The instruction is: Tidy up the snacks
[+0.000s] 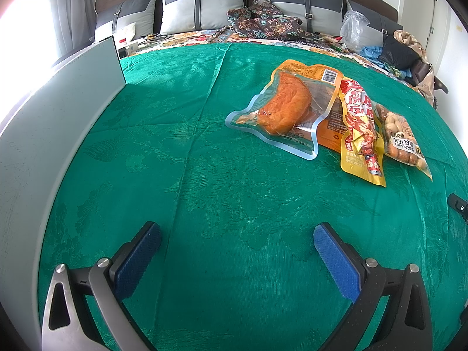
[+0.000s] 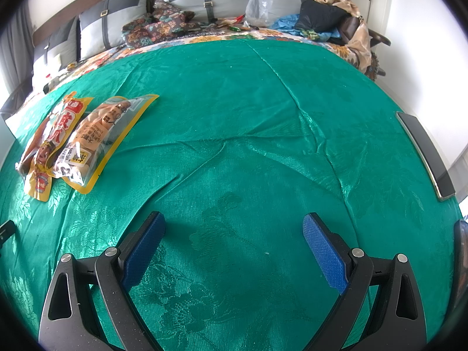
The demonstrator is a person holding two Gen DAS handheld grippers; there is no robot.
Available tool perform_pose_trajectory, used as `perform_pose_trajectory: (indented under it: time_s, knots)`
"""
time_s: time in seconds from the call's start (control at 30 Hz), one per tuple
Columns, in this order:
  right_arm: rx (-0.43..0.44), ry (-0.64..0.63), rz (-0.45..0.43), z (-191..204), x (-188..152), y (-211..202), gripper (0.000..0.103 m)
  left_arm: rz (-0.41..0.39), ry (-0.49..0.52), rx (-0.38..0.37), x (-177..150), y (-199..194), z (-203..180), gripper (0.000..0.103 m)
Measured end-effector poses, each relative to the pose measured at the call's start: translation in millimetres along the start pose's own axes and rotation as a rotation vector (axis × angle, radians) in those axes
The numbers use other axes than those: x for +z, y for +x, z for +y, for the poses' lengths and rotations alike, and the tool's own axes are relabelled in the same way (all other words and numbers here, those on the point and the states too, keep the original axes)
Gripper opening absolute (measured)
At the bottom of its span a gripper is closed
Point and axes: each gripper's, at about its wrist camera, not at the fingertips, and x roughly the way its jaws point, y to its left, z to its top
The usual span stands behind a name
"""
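Observation:
Three snack packs lie overlapping on the green cloth (image 1: 204,175). In the left wrist view a clear-and-orange pack with an orange meat piece (image 1: 282,105) lies far ahead to the right, a yellow-red pack (image 1: 362,128) lies over its right side, and a peanut pack (image 1: 402,137) lies furthest right. My left gripper (image 1: 237,239) is open and empty, well short of them. In the right wrist view the yellow-red pack (image 2: 51,137) and peanut pack (image 2: 99,137) lie far left. My right gripper (image 2: 234,228) is open and empty over bare cloth.
A pale grey box wall (image 1: 44,152) stands along the left edge. A dark phone-like slab (image 2: 424,155) lies at the cloth's right edge. Behind are grey pillows (image 1: 201,5), patterned fabric (image 1: 263,20), a plastic bag (image 2: 260,3) and piled clothes (image 2: 327,20).

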Motion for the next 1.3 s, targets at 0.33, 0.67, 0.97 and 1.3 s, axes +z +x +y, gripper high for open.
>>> perform_pose_trajectory:
  time_s: [0.33, 0.67, 0.97, 1.3]
  knots:
    - [0.0, 0.0, 0.0, 0.4, 0.1, -0.4, 0.097, 0.042, 0.045, -0.027, 2.0, -2.0, -1.9, 0.103]
    - [0.0, 0.0, 0.0, 0.1, 0.0, -0.2, 0.097, 0.045, 0.139, -0.228, 128.7, 14.7, -12.7, 0.102]
    - [0.001, 0.0, 0.0, 0.2, -0.1, -0.2, 0.097, 0.218, 0.18, -0.254, 138.2, 75.7, -38.1, 0.069]
    - [0.001, 0.0, 0.0, -0.5, 0.2, -0.1, 0.097, 0.18, -0.021, -0.21, 16.1, -10.9, 44.8, 0.055]
